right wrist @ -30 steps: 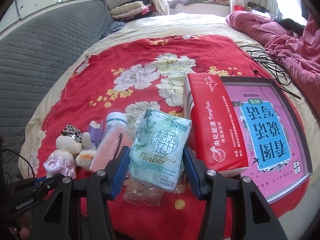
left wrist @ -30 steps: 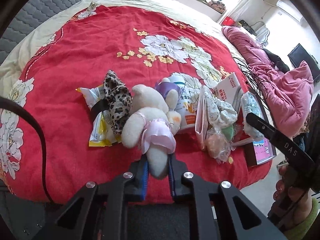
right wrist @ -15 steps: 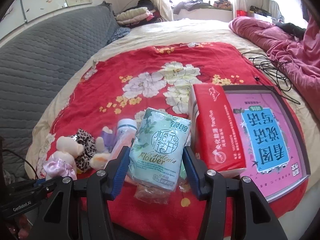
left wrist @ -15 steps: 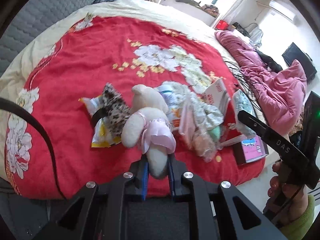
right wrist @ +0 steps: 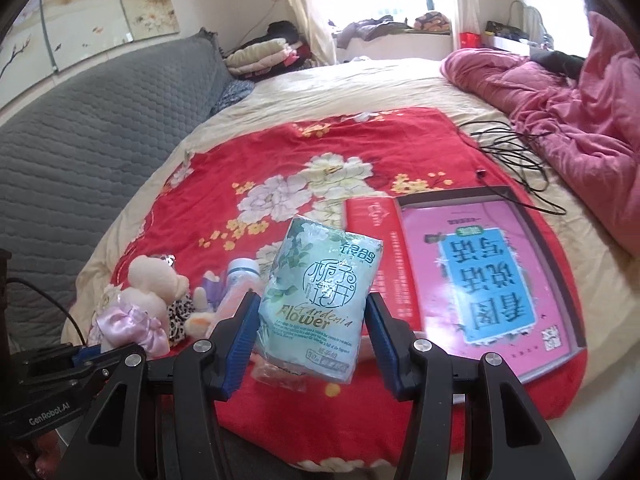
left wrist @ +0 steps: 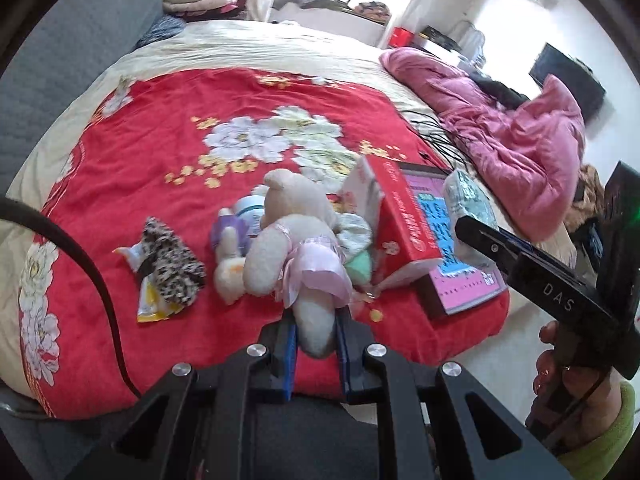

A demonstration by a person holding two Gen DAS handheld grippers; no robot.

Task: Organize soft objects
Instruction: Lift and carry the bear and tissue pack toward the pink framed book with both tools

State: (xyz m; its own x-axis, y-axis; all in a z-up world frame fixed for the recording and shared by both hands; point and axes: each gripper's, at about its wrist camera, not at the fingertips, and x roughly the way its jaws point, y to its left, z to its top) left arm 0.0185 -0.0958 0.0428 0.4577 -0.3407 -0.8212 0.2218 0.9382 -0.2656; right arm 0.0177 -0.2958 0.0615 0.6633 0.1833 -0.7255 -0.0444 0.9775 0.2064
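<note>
Both tools are loaded and hanging over the near edge of the bed. The left gripper [left wrist: 316, 340] is pinching a cream plush bear in a pink dress [left wrist: 296, 248] by one leg, its blue pads closed tight on the stuffing, so the toy is sticking out ahead of the fingers above the red floral blanket [left wrist: 200, 128]. The right gripper [right wrist: 312, 340] is clamping a pale green Gardenia Flower tissue pack [right wrist: 320, 296] across its width, jaws spread only as wide as the pack and pressing both sides.

Below the bear, more soft things are lying bunched together: a leopard-print pouch [left wrist: 172, 264], a small purple-and-cream plush [left wrist: 228, 256], a bottle [left wrist: 250, 212] and what looks like a bundle of pale socks or cloth, though it is partly hidden behind the bear. A red tissue box [left wrist: 400, 216] is leaning against a pink children's book [right wrist: 492, 280] at the right.

I would judge this as the carry stage: two items are lifted, neither is set down. Next, each hand is needing a clear landing spot on the blanket, lowering until the load rests, then opening. The bear is dangling by a single limb and could swing or slip, so a slow, level descent seems wise.
</note>
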